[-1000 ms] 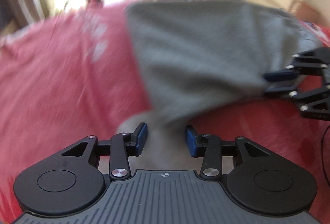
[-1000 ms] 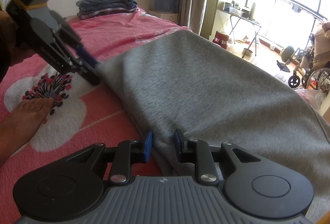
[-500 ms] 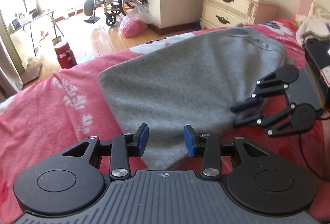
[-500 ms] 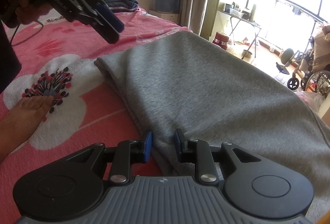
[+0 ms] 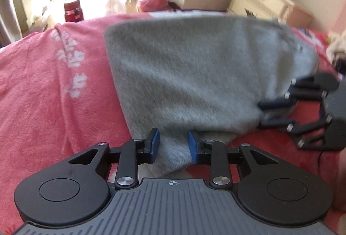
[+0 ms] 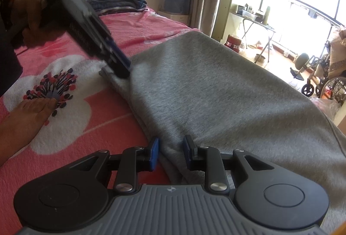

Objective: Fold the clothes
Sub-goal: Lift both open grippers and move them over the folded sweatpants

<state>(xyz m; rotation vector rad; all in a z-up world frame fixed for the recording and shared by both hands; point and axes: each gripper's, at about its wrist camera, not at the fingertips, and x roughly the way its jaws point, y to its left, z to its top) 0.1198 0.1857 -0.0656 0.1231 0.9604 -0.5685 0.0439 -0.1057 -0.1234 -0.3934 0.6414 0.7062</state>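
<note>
Left wrist view looks down over a grey garment (image 5: 194, 75) of soft, finely knitted jersey, spread as a broad rounded slab on a bed covered by a pink, towel-like blanket (image 5: 43, 88) with white flower prints. The left tool (image 5: 174, 146) has just been closing its blue pads — a narrow folded corner of the grey cloth lies between them, and the pads sit against its sides, so the cloth is pinched at that corner. At the right of this view the right tool (image 5: 272, 112), a black linkage of bars and rivets with dark blue tips, stands at the garment's other near corner; this part is blurred.

Right wrist view shows the right tool (image 6: 170, 154) with its pads part-way together on a bunched, layered edge of the same garment (image 6: 216, 94) — the fabric fills the gap and touches both pads. Farther along that edge, the left tool (image 6: 117, 62) comes down slantwise onto the far corner, held by a hand (image 6: 32, 12). A bare foot (image 6: 26, 116) rests on the blanket's big white flower. A stack of folded denim (image 6: 116, 2) lies at the bed's far end.
</note>
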